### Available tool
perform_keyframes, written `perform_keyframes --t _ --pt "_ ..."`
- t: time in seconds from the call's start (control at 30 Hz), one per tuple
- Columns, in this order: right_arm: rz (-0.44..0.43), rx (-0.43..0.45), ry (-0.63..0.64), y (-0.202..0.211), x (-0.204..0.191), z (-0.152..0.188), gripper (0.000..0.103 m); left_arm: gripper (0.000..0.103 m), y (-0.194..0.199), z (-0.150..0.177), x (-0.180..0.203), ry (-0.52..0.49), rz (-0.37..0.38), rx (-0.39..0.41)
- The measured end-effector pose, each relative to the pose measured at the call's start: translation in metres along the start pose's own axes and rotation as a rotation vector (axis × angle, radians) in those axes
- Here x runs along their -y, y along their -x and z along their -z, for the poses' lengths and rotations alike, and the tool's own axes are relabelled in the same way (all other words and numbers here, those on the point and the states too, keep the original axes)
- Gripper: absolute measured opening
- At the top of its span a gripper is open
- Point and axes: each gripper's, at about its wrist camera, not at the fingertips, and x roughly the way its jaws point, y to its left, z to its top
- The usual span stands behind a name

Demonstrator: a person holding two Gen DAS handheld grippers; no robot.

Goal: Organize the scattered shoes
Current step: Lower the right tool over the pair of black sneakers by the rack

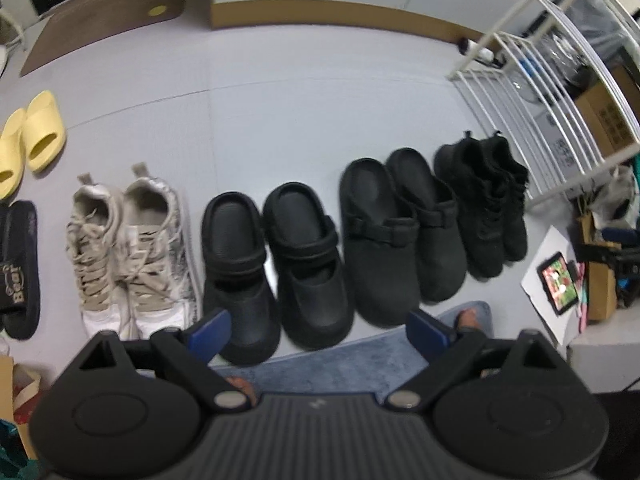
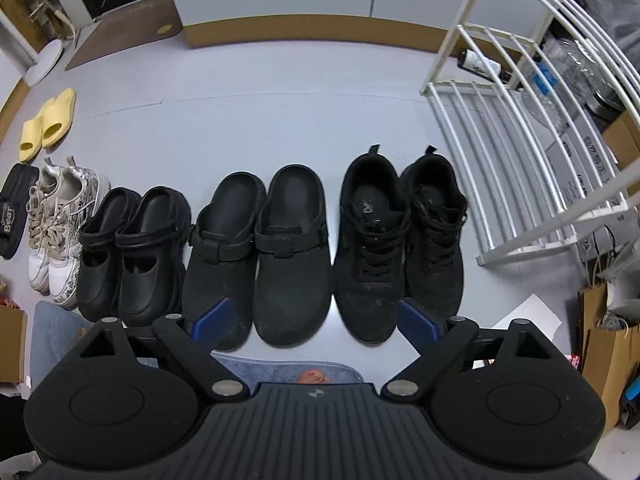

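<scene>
On floor, paired shoes [image 2: 294,252] in row; both grippers [image 1: 316,330] [image 2: 316,320] released, w/o load.

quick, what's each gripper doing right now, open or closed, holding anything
Left gripper: open, holding nothing, above the row of shoes.
Right gripper: open, holding nothing.

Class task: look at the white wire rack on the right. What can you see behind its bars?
Behind the white wire rack sit a dark bottle, clear plastic containers and cardboard boxes. The bars hide what lies deeper.
</scene>
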Motion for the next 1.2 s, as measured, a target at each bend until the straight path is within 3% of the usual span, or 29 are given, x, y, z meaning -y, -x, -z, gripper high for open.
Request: perform_keyframes --t 0.5,0.77,0.93,1.2 --pt "-0.123 0.036 0.117 0.002 -0.021 -0.027 0.093 0.096 -0.007 -0.002 -0.018 -0.003 -0.051 -0.014" --pt "-0.121 0.058 0.103 0.002 -0.009 -0.036 0.093 0.096 -0.001 -0.005 -0.01 -0.017 -0.019 0.019" --pt "-0.17 0.056 0.098 0.0 -0.002 -0.038 0.093 0.096 0.002 -0.012 0.011 -0.076 0.001 0.038" --pt "-0.095 0.107 0.086 -0.013 0.013 -0.042 0.093 0.096 -0.002 -0.025 0.043 -0.141 0.076 0.034"
